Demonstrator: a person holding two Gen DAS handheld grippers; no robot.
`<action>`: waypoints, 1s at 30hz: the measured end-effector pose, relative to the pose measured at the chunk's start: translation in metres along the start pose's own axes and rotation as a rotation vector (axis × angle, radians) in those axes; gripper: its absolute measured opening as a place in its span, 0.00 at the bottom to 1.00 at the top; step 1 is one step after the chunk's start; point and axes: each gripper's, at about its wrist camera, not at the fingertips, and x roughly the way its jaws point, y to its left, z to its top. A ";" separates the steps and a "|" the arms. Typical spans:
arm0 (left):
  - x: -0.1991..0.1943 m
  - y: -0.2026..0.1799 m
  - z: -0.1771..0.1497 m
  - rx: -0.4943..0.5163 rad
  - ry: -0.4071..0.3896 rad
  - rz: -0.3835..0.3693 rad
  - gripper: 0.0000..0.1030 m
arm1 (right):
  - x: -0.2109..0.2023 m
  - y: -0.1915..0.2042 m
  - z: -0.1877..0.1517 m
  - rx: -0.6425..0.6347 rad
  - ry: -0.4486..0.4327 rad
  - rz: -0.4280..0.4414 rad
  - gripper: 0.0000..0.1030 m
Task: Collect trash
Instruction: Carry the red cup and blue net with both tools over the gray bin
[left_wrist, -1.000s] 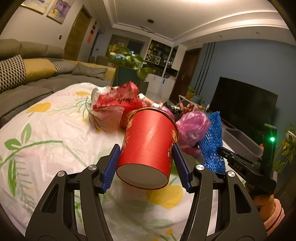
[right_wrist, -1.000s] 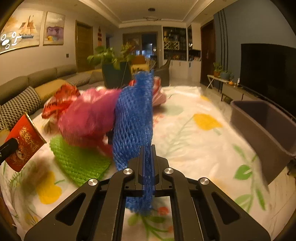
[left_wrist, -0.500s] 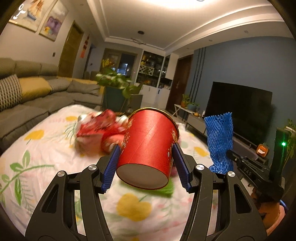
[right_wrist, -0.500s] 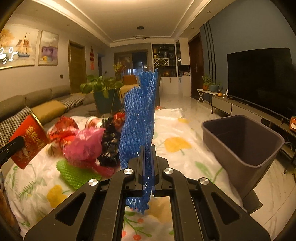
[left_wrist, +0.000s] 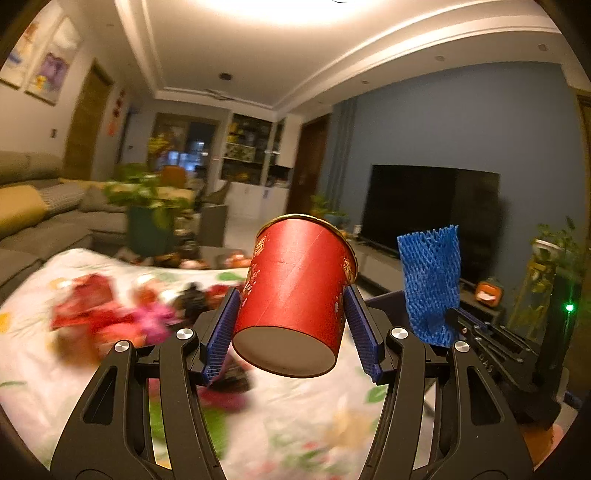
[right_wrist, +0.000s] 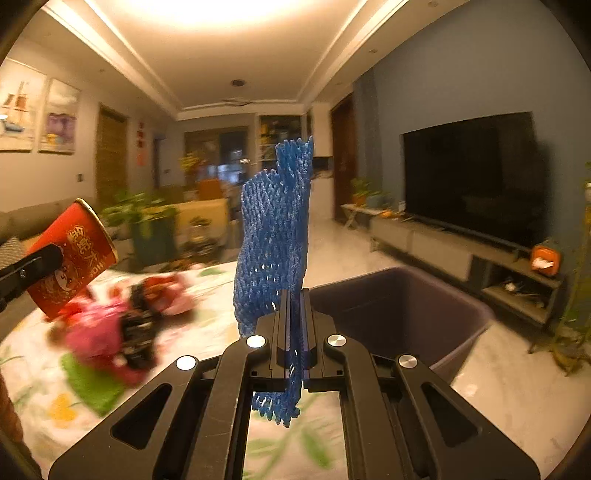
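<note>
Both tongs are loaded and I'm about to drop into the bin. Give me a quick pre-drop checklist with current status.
1. Left tongs grip on the red paper cup: ok, pads clamp both sides, cup tilted.
2. Right tongs grip on the blue foam net: ok, pinched between closed pads, standing upright.
3. Grey bin open and reachable: ok, mouth open just ahead and right of the right tongs.
4. Net directly over the bin: not ok, it sits at the near left rim.
5. Cup over the bin: not ok, it is above the flowered cloth.
6. Bin contents: cannot tell, bottom hidden.
</note>
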 end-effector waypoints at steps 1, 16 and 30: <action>0.011 -0.008 0.001 -0.001 0.007 -0.026 0.55 | 0.003 -0.010 0.001 0.005 -0.005 -0.027 0.05; 0.135 -0.103 -0.020 0.027 0.060 -0.214 0.55 | 0.051 -0.099 -0.003 0.089 0.011 -0.187 0.05; 0.186 -0.120 -0.041 0.012 0.132 -0.250 0.55 | 0.066 -0.109 -0.011 0.107 0.039 -0.184 0.05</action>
